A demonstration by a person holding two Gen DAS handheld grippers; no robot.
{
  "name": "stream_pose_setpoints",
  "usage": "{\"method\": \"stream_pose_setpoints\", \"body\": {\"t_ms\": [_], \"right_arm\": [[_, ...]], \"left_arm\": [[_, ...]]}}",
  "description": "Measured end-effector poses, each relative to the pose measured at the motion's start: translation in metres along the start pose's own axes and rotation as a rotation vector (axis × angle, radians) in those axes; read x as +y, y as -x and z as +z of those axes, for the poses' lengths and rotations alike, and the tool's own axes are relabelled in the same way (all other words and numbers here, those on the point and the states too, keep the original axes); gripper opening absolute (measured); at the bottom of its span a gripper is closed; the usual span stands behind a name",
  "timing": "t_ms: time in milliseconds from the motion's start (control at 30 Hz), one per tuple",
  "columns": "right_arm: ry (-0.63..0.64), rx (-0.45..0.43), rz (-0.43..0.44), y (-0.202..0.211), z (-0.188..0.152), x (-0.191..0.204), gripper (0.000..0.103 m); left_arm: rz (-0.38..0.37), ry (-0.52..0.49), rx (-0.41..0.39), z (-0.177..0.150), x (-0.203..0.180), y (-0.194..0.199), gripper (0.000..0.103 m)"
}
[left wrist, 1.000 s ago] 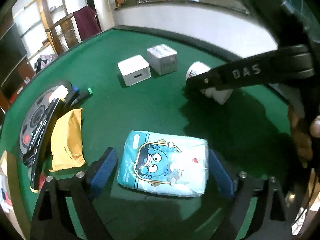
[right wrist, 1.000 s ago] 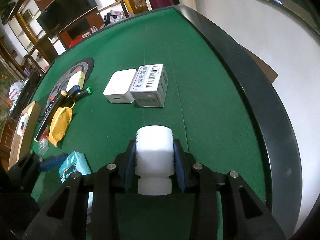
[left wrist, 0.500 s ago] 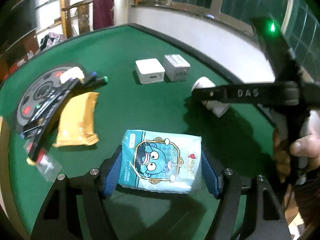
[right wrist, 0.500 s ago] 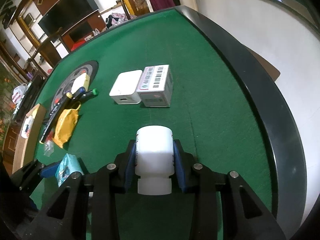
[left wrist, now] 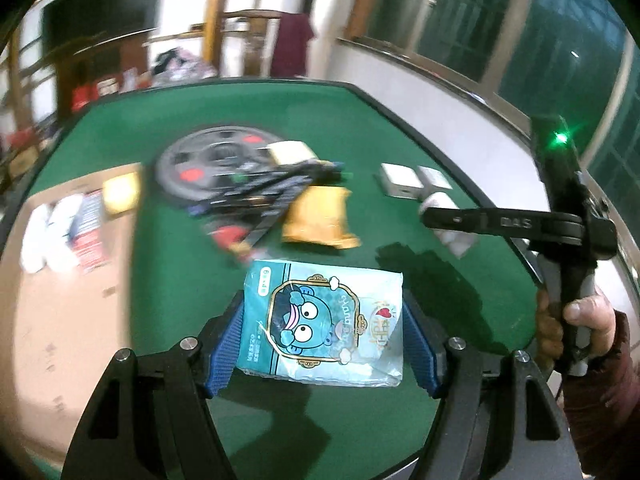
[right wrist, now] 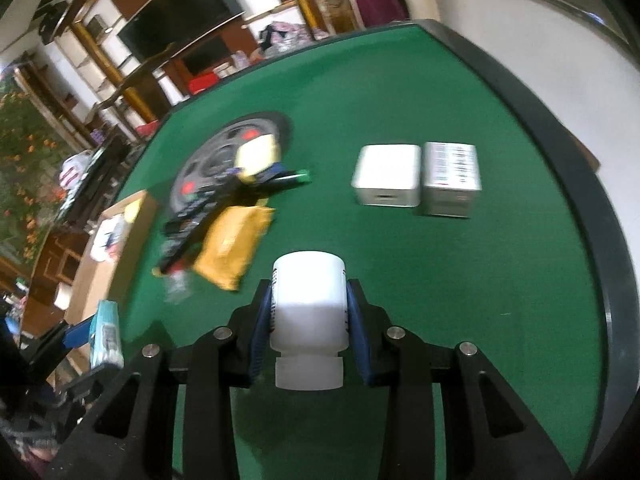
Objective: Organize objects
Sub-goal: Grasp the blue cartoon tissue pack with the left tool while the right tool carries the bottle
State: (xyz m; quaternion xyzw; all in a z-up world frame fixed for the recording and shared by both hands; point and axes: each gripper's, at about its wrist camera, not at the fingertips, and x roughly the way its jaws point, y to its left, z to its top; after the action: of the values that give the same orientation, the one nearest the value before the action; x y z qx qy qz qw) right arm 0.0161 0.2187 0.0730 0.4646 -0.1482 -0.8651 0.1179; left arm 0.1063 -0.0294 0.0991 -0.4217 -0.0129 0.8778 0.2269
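A light-blue tissue pack [left wrist: 320, 320] with a cartoon face is pinched between the blue pads of my left gripper [left wrist: 322, 340], which is shut on it and holds it above the green felt table [left wrist: 180, 272]. The right wrist view shows the same pack [right wrist: 105, 338] edge-on at the lower left. My right gripper [right wrist: 308, 320] is shut on a white plastic bottle [right wrist: 308, 300], lying cap towards the camera and lifted off the felt. From the left wrist view, the bottle [left wrist: 456, 242] shows behind a black finger at the right, with a person's hand [left wrist: 580, 312] on the handle.
An open cardboard box [left wrist: 60, 320] with white packets inside stands at the table's left. A yellow packet [right wrist: 232, 248], remotes and pens [right wrist: 200, 208] and a round grey disc [right wrist: 224, 148] lie mid-table. A white box [right wrist: 386, 176] and a barcoded grey box [right wrist: 450, 178] stand far right near the black rim.
My left gripper closed on the tissue pack, lifted it and swung left, bringing the cardboard box into view. The right gripper rose and shifted a little with the bottle still held.
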Motion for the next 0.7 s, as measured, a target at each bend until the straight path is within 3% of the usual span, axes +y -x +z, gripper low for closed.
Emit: {"method": "stream_pose_setpoints", "body": {"t_ms": [200, 400, 533, 700], "right_arm": [[0.077, 0.046, 0.112, -0.018, 0.003, 0.079, 0.033], [0.143, 0.11, 0.207, -0.06, 0.004, 0.165, 0.033], [0.169, 0.168, 0.255, -0.1, 0.004, 0.223, 0.034], [0.19, 0.203, 0.239, -0.139, 0.004, 0.264, 0.034]], "left_arm": [[0.202, 0.103, -0.007, -0.007, 0.088, 0.029, 0.066], [0.334, 0.205, 0.039, -0.008, 0.175, 0.025, 0.066], [0.361, 0.248, 0.078, -0.008, 0.211, 0.003, 0.066], [0.347, 0.283, 0.115, -0.009, 0.234, -0.015, 0.066]]}}
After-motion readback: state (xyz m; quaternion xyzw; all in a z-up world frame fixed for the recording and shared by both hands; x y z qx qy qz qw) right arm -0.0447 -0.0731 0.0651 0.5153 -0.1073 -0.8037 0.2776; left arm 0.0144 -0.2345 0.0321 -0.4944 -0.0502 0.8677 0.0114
